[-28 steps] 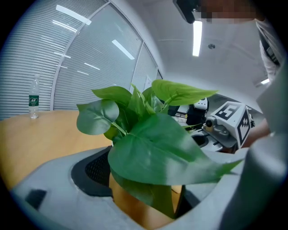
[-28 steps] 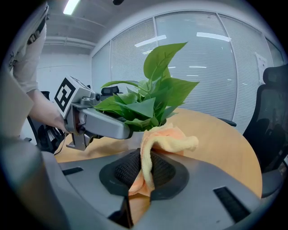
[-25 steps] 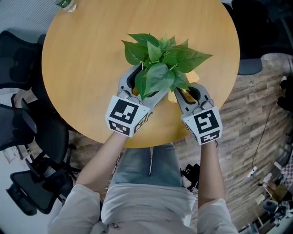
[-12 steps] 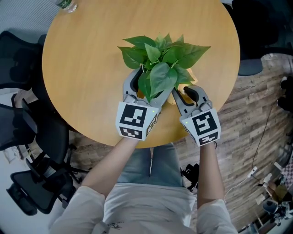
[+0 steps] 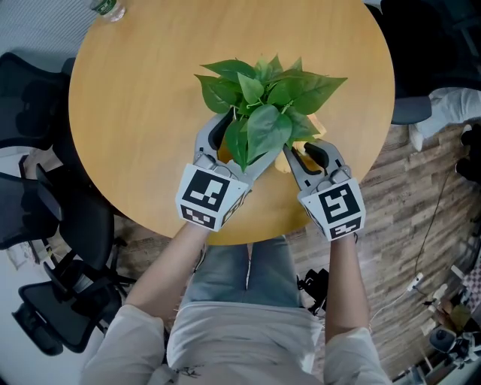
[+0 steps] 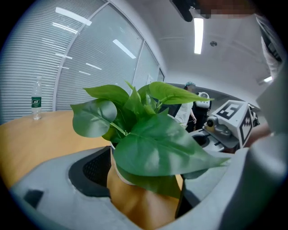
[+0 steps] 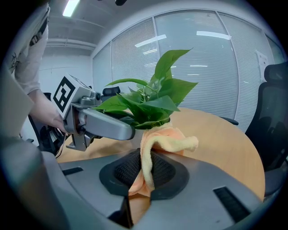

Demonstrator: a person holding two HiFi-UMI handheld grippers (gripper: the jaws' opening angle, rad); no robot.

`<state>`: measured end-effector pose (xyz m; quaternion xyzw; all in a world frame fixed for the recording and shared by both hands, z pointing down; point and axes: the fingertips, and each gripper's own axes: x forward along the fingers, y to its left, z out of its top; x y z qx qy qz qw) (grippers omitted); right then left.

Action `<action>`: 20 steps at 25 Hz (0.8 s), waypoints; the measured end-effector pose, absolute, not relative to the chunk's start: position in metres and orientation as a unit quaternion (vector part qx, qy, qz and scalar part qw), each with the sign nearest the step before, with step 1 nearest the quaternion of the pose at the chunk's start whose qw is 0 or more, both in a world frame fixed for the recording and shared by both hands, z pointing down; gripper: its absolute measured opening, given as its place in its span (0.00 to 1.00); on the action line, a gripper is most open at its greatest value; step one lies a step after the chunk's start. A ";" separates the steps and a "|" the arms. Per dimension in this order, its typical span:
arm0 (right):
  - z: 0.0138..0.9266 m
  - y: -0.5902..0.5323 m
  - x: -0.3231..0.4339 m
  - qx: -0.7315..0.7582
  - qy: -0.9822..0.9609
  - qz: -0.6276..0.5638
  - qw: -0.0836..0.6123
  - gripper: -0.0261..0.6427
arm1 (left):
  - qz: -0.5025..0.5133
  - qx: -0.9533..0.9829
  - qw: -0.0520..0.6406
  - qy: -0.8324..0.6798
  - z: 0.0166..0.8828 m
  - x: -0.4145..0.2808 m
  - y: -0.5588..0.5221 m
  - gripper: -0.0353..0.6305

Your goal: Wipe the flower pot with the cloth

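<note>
The plant has broad green leaves that hide its pot from the head view. In the left gripper view the orange pot with a pale rim sits between the jaws. My left gripper is shut on it from the near-left side. My right gripper is shut on the orange-yellow cloth, which drapes up against the pot's right side under the leaves. In the head view that gripper is at the plant's near right, and a bit of cloth shows beside it.
The round wooden table carries a water bottle at its far left edge. Black office chairs stand to the left. Something white reaches in at the right edge. A chair back stands right of the table.
My left gripper swung right and then back left while holding the pot, and the leaves turned slightly. The right gripper barely moved. The white thing at the right edge is new.
</note>
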<state>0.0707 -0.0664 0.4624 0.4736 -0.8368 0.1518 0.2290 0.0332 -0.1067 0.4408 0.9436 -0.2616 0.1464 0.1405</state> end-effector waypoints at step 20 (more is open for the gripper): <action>0.466 -0.072 0.081 0.480 -0.831 0.158 0.234 0.11 | 0.141 0.988 0.061 -0.011 0.433 0.027 -0.114 0.77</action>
